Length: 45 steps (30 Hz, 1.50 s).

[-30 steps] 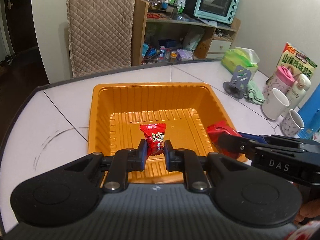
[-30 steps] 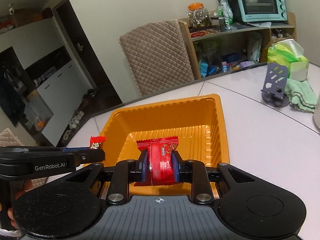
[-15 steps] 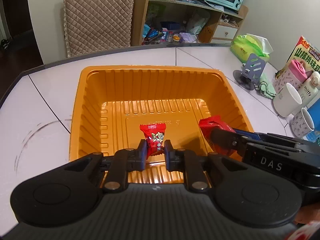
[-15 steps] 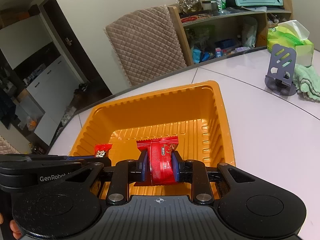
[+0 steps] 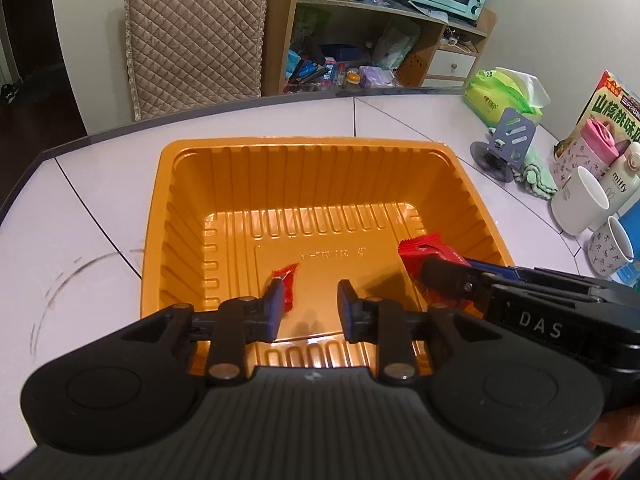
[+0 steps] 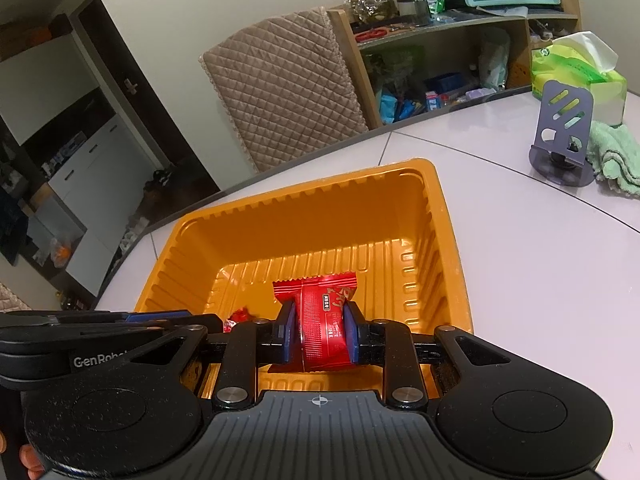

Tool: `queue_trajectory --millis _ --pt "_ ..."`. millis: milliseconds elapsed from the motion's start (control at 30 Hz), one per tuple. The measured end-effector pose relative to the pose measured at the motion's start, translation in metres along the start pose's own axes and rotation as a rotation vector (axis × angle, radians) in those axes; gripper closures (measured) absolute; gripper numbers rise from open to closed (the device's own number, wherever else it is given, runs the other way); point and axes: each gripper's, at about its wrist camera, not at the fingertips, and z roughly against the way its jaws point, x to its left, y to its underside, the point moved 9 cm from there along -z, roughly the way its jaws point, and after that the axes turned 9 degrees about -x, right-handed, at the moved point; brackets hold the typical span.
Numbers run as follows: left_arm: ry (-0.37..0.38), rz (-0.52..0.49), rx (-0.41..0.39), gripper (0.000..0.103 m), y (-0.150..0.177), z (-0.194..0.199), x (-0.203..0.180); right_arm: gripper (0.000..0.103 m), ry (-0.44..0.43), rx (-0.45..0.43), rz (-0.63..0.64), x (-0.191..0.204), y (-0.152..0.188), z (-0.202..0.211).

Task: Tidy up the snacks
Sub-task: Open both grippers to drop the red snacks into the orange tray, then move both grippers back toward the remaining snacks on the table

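Observation:
An orange ribbed tray point(image 5: 224, 184) sits on the white table. My left gripper point(image 5: 310, 296) hangs low inside it and its jaws are opening. A small red wrapped candy point(image 5: 289, 280) leans by the left finger, and the pads no longer press it. From the right wrist view the candy point(image 6: 238, 316) shows just past the left gripper's tip point(image 6: 216, 322). My right gripper point(image 6: 320, 320) is shut on a larger red snack packet point(image 6: 322, 308) over the tray point(image 6: 320, 208) floor. In the left wrist view that packet point(image 5: 420, 246) is near the tray's right wall.
To the right of the tray stand a grey phone stand point(image 5: 508, 140), a green tissue pack point(image 5: 500, 96), a green cloth point(image 5: 536, 174), mugs point(image 5: 580, 204), a pink-lidded bottle point(image 5: 596, 144) and a snack box. A padded chair point(image 5: 196, 28) and cluttered shelf lie beyond the table.
Both grippers sank into the tray. The left jaws have parted and let go of the small candy, which now sits by the left finger. The right grip is unchanged.

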Motion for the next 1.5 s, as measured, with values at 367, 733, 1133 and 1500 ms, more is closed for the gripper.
queue_trajectory --millis 367,733,1133,1500 --pt "-0.008 -0.005 -0.006 0.070 -0.002 0.008 0.003 0.076 -0.017 -0.021 -0.015 0.009 -0.009 -0.003" --pt "-0.006 0.029 -0.034 0.058 0.000 0.039 0.015 0.043 -0.025 -0.087 -0.022 0.015 -0.025 0.021" --pt "-0.028 0.078 -0.061 0.052 0.023 0.092 0.037 0.043 -0.019 -0.111 -0.009 0.014 -0.009 0.082" --pt "-0.032 0.103 -0.079 0.052 0.053 0.146 0.043 0.033 0.056 -0.129 -0.020 0.009 0.022 0.144"
